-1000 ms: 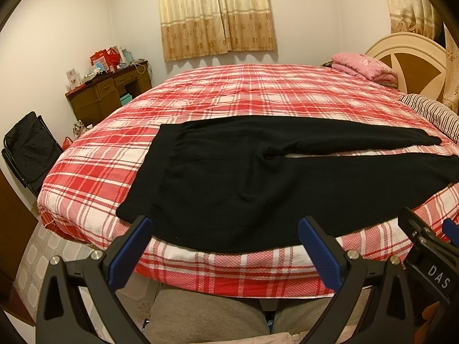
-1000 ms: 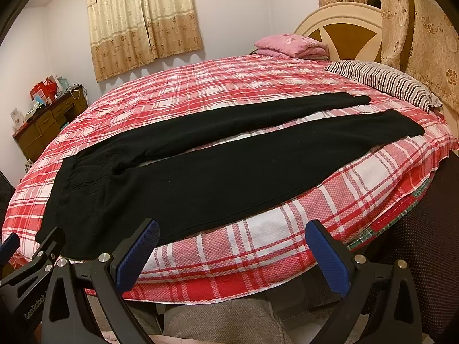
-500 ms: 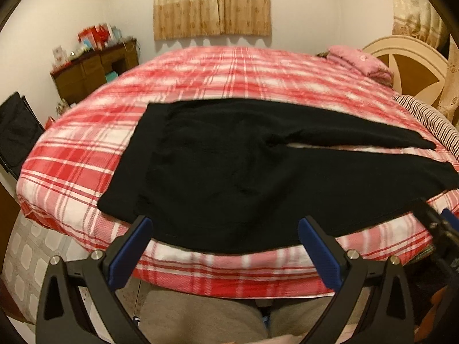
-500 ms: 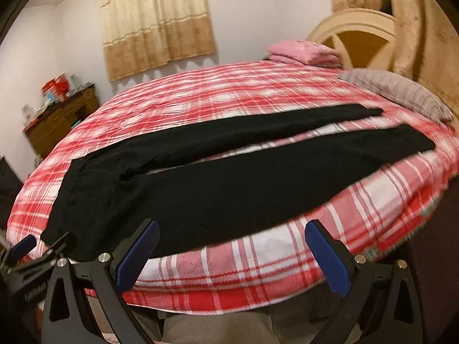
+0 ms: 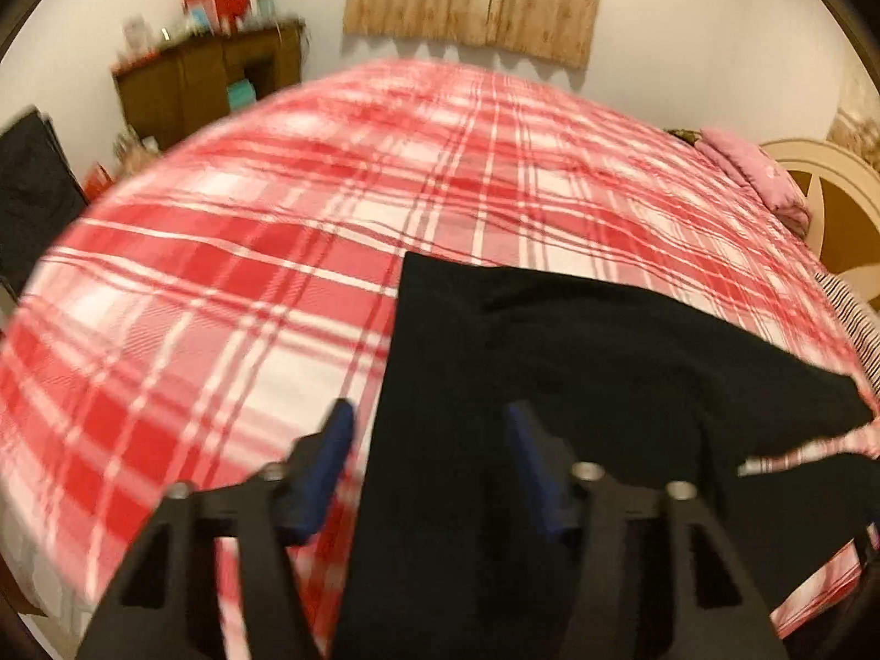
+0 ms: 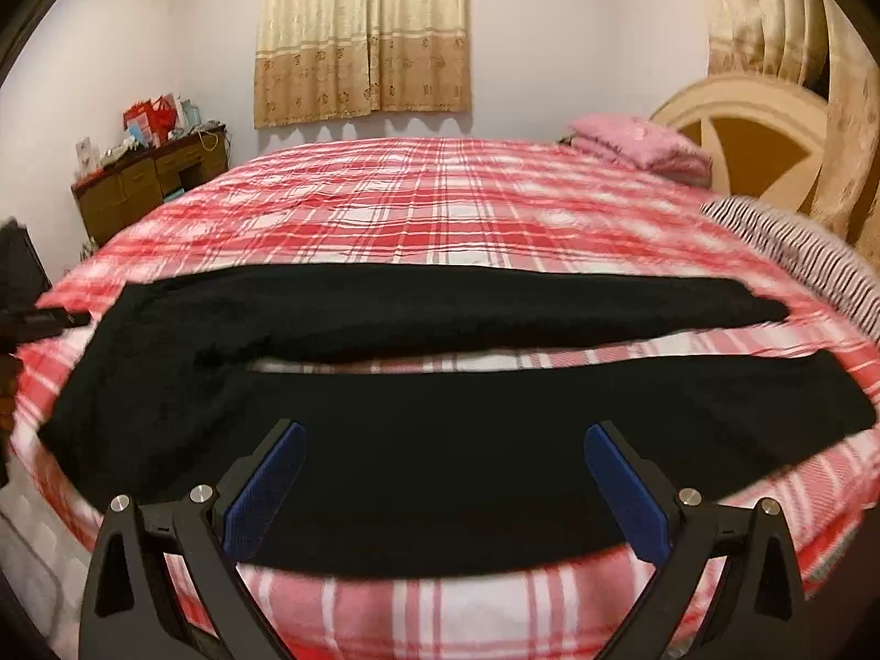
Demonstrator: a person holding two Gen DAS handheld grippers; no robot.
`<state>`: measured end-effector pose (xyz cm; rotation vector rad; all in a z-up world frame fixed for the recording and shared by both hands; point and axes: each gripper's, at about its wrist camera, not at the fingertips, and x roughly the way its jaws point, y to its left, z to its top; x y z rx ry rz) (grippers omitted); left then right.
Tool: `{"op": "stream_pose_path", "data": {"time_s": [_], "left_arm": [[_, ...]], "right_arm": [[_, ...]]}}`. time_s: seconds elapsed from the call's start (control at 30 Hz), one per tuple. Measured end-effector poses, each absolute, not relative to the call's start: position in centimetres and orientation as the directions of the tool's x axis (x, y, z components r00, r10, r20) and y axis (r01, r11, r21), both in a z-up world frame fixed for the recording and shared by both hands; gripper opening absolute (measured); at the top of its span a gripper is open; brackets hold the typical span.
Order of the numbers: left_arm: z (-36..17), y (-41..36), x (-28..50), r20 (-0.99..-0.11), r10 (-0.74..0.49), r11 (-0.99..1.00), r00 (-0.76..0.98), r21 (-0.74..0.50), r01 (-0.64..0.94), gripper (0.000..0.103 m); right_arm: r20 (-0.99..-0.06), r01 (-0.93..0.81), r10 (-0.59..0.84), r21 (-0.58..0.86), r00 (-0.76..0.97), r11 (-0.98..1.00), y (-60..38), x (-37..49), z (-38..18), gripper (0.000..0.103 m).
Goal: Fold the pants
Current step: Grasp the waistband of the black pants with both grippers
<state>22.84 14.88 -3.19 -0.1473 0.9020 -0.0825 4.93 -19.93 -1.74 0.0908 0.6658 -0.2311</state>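
Observation:
Black pants (image 6: 440, 429) lie flat on a round bed with a red plaid sheet (image 6: 429, 209), waistband to the left, both legs running right with a gap between them. My left gripper (image 5: 429, 440) is open low over the waistband end of the pants (image 5: 522, 385), its left finger past the waistband edge over the sheet (image 5: 192, 302). My right gripper (image 6: 443, 456) is open and empty over the near leg, close to the bed's front edge. The left gripper's tip (image 6: 49, 322) shows at the left edge of the right wrist view.
A pink folded blanket (image 6: 638, 148) and a striped pillow (image 6: 797, 253) lie by the headboard (image 6: 759, 137) at the right. A wooden dresser (image 6: 148, 181) with clutter stands against the far-left wall. A black bag (image 5: 33, 203) stands left of the bed.
Both grippers have moved forward and down over the bed. The left one swung left to the waistband and its jaws have narrowed. The right one came over the near leg.

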Motion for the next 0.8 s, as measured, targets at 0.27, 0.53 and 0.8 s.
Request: {"op": "stream_pose_path", "data": {"time_s": [0.27, 0.53, 0.8], "left_arm": [[-4.5, 15.0, 28.9, -0.790, -0.186, 0.979, 0.584, -0.197, 0.045, 0.045], [-5.3, 14.6, 30.3, -0.807, -0.217, 0.975, 0.549, -0.201, 0.089, 0.037], [-5.2, 14.5, 30.3, -0.800, -0.247, 0.969, 0.547, -0.208, 0.134, 0.018]], "right_arm": [[-0.644, 0.183, -0.113, 0.044, 0.757, 0.982, -20.0, 10.8, -1.2, 0.102], [-0.680, 0.077, -0.054, 0.004, 0.731, 0.997, -19.5, 15.2, -1.4, 0.101], [-0.755, -0.128, 0.008, -0.101, 0.655, 0.987, -21.1, 25.3, -2.3, 0.085]]}}
